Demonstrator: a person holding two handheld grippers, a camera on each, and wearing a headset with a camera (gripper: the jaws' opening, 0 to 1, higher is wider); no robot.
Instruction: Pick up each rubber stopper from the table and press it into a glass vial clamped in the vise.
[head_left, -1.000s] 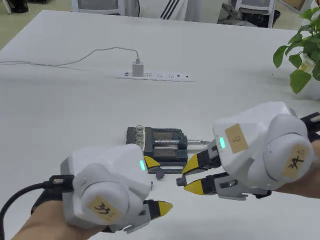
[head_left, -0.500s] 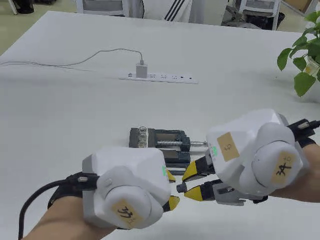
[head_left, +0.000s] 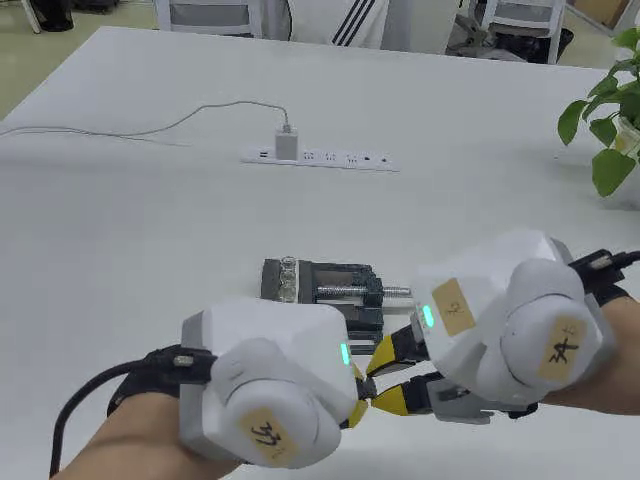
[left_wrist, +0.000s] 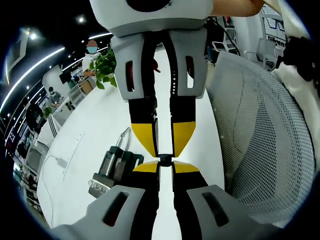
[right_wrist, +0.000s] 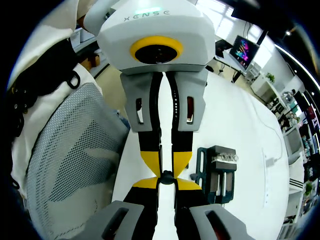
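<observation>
A small dark rubber stopper (left_wrist: 164, 160) (right_wrist: 166, 175) hangs in the air between the two grippers, which point tip to tip. My left gripper (left_wrist: 165, 168) is shut, its yellow tips pinching the stopper from one side. My right gripper (right_wrist: 166, 183) is shut on the same stopper from the opposite side. In the head view the left gripper (head_left: 357, 400) and right gripper (head_left: 373, 385) meet just in front of the dark vise (head_left: 335, 290). Clear glass vials (head_left: 288, 275) stand clamped at the vise's left end.
A white power strip (head_left: 320, 158) with a plugged charger (head_left: 287, 145) and its cable lies farther back on the white table (head_left: 150, 230). A green plant (head_left: 605, 130) stands at the right edge. A mesh chair back (left_wrist: 260, 135) is close behind the grippers.
My left gripper has swung right toward the right gripper and its jaws have closed. The two pairs of tips now meet. The stopper seen on the table by the vise is now hidden.
</observation>
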